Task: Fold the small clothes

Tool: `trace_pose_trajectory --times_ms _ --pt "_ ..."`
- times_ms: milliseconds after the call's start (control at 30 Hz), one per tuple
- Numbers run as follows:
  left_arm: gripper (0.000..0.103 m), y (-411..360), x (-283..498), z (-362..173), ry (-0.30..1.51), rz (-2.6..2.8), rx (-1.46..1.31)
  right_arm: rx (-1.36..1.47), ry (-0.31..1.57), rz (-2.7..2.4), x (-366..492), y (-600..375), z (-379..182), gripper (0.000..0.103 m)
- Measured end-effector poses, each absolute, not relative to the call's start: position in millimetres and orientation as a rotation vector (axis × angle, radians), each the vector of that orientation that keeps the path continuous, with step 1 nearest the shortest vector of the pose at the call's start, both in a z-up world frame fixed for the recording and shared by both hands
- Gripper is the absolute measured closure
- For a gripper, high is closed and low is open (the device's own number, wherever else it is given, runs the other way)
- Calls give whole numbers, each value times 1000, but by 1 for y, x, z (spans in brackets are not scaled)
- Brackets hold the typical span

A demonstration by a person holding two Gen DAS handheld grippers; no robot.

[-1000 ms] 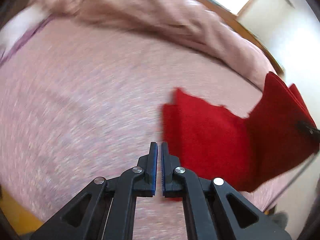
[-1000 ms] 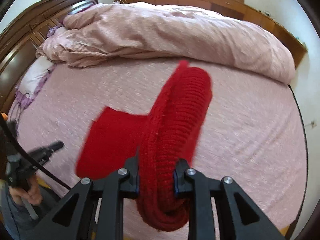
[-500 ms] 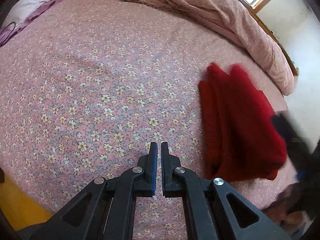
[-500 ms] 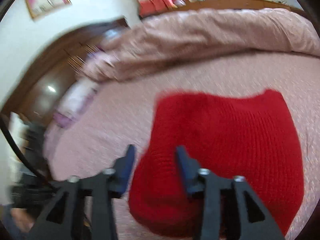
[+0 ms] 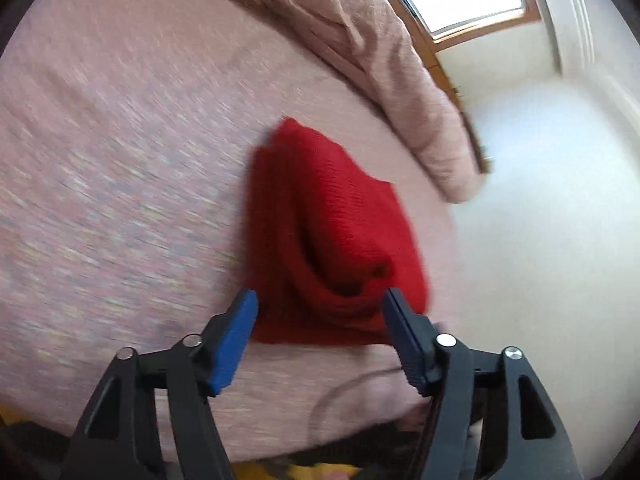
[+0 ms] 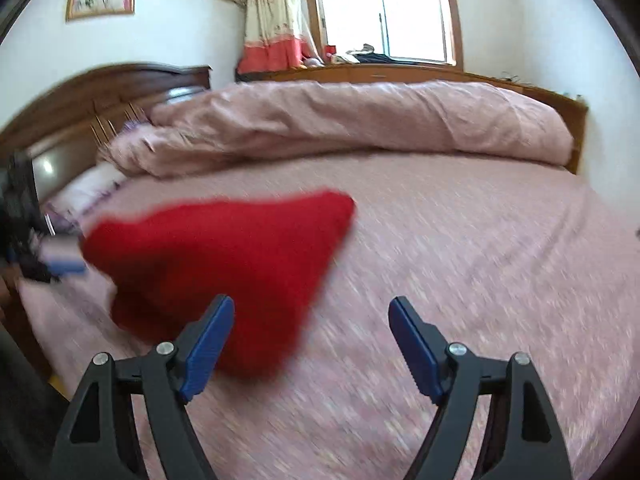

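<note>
Lying folded on the pink bedsheet (image 6: 460, 240), the red knit garment (image 5: 332, 220) now rests free near the bed's front edge, where a second ago it hung bunched between the right gripper's pads, half of it lifted off the sheet. The right gripper (image 6: 311, 334) has just been opening and its jaws stand wide with nothing between them; the garment sits ahead and to the left, only its near corner passing behind the left fingertip. The left gripper (image 5: 319, 326), clamped tight a moment earlier, has also just been opening; its jaws are apart and bracket the garment's near edge, though blur hides whether the pads touch the knit. Beyond the garment, bare sheet stretches to the rumpled pink duvet (image 6: 360, 124) heaped along the far side. The wooden headboard (image 6: 100, 96) closes off the left, and a window (image 6: 384, 12) sits behind the bed.
</note>
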State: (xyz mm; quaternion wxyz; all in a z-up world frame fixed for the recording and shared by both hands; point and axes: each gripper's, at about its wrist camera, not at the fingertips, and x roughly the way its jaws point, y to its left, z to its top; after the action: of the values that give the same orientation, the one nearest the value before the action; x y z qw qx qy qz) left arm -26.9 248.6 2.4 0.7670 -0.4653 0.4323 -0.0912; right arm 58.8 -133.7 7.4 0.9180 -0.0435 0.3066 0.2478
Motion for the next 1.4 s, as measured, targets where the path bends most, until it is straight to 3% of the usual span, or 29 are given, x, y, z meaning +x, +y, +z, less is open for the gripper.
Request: trace_pose_trajectory --times_ms 567,600,667,733,1000,1167,1267,1400 --pt "37 212 52 -9 1007 -137 -991 -256 573 594 43 -102 -22 17" --pt "39 211 54 -8 991 -124 -979 -257 573 594 45 -98 -25 17" --pt "73 206 58 -4 965 -113 -941 -268 575 582 51 -87 -31 17" --pt "77 199 62 7 937 -113 -866 -285 567 553 57 -76 -34 17" --pt "80 176 82 41 782 -230 -800 -198 566 443 78 -72 -24 17" --pt "80 176 84 12 916 -119 -683 -144 605 346 87 -93 -27 17" --pt "80 169 81 -17 1006 -59 -612 -254 643 342 78 -93 -37 17" --pt "80 163 79 -15 966 -40 -554 -312 599 300 59 -97 -29 18"
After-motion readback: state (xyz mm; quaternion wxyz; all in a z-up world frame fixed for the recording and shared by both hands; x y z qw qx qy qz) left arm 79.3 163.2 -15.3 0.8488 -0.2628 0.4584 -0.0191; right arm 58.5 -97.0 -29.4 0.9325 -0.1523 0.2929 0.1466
